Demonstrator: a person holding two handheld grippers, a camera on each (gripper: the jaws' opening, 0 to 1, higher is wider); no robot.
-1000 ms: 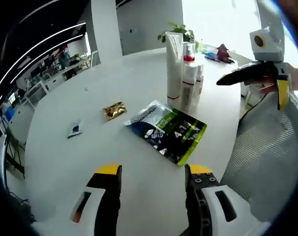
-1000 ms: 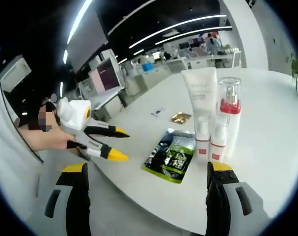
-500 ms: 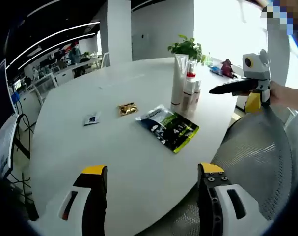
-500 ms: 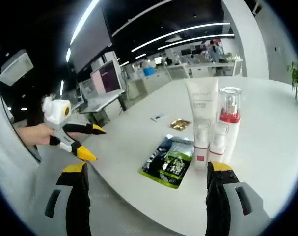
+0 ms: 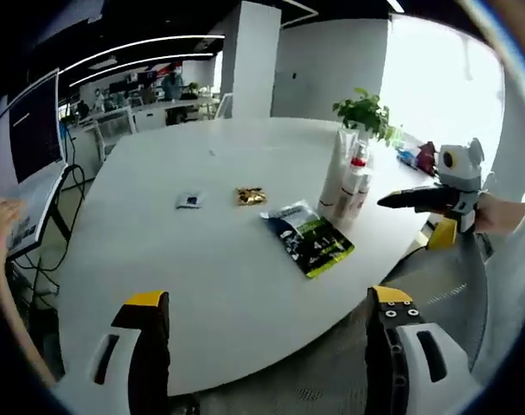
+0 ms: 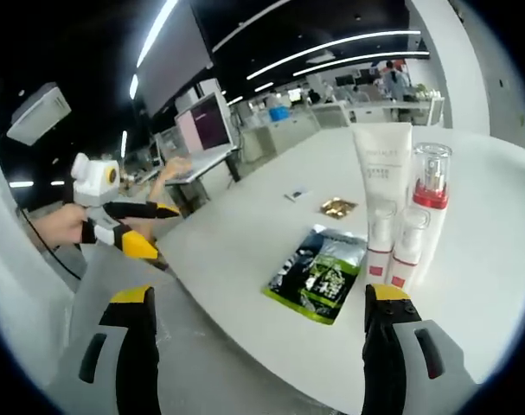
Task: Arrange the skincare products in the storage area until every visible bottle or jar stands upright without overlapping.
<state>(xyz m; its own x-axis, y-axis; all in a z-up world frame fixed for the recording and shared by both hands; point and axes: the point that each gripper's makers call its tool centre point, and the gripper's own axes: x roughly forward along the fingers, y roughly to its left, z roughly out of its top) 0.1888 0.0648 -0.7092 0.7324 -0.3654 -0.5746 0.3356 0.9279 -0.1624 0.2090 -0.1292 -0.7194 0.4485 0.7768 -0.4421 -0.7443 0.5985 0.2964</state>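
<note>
Office space with ceiling strip lights and distant workstations lies behind a large round white desk (image 5: 201, 259). Going left to right in the left gripper view: a small dark sachet (image 5: 189, 201) lies flat near the desk's middle, then a gold foil packet (image 5: 251, 196), then a green-and-black pouch (image 5: 308, 240) lying flat closer to the near edge. Just right of the pouch stands a tight cluster of skincare products: a tall white tube (image 5: 339, 175) upright on its cap, and beside it a clear-topped pump bottle with a red collar (image 5: 358, 175), with smaller white bottles (image 5: 355, 201) in front. A potted plant (image 5: 367, 111) sits behind them. The left gripper (image 5: 266, 304) hangs back from the desk edge, its fingers spread wide and holding nothing.

The right gripper view shows the same group closer: pouch (image 6: 318, 274), white tube (image 6: 381, 188), pump bottle (image 6: 429, 207), all upright and touching side by side. The right gripper (image 6: 260, 298) likewise has its fingers wide apart and empty, short of the desk.
</note>
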